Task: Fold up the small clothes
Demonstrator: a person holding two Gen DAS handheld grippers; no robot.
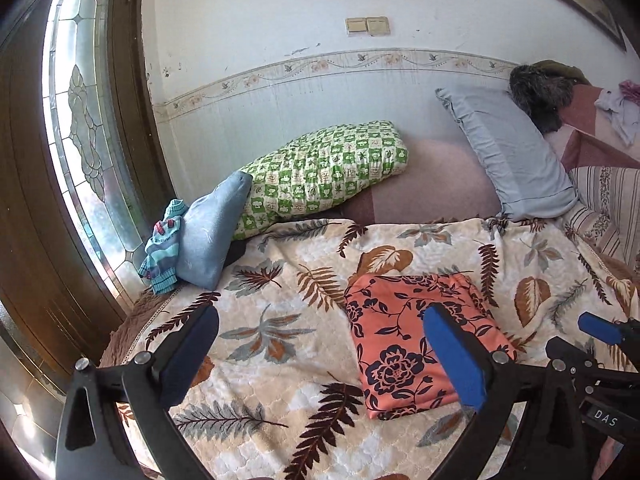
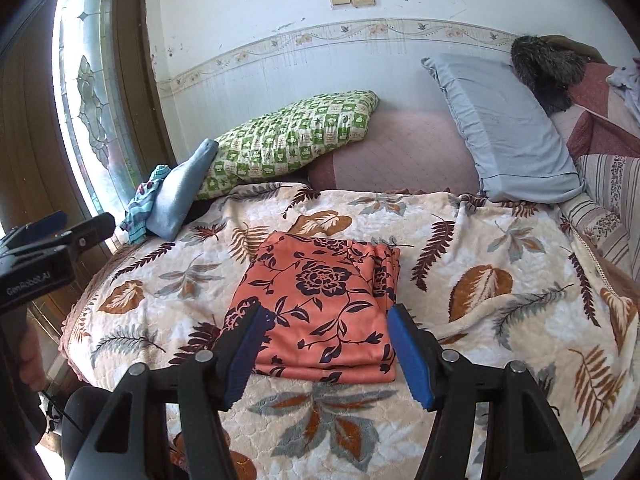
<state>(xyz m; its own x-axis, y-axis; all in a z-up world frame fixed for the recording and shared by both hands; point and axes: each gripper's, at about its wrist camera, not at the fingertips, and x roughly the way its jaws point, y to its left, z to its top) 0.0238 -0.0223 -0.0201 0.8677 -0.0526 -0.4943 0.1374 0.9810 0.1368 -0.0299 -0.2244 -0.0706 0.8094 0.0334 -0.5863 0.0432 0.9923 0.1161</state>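
Observation:
A coral cloth with dark flowers (image 1: 388, 344) (image 2: 320, 280) lies folded into a flat rectangle on the leaf-patterned blanket (image 1: 280, 280) (image 2: 460, 248). My left gripper (image 1: 320, 320) hangs above the blanket with its jaws wide open and nothing between them; its right finger overlaps the cloth in the picture. My right gripper (image 2: 326, 314) hovers over the near edge of the folded cloth, jaws open, pads clear of the fabric. Each gripper shows at the edge of the other's view: the right gripper (image 1: 600, 330) and the left gripper (image 2: 60, 226).
A striped teal garment (image 1: 160, 248) (image 2: 142, 208) lies bunched at the bed's far left, beside a small blue pillow (image 1: 208, 236). A green checked pillow (image 1: 320, 172) and a grey-blue pillow (image 1: 508, 152) lean on the wall. A glazed wooden door (image 1: 80, 120) stands left.

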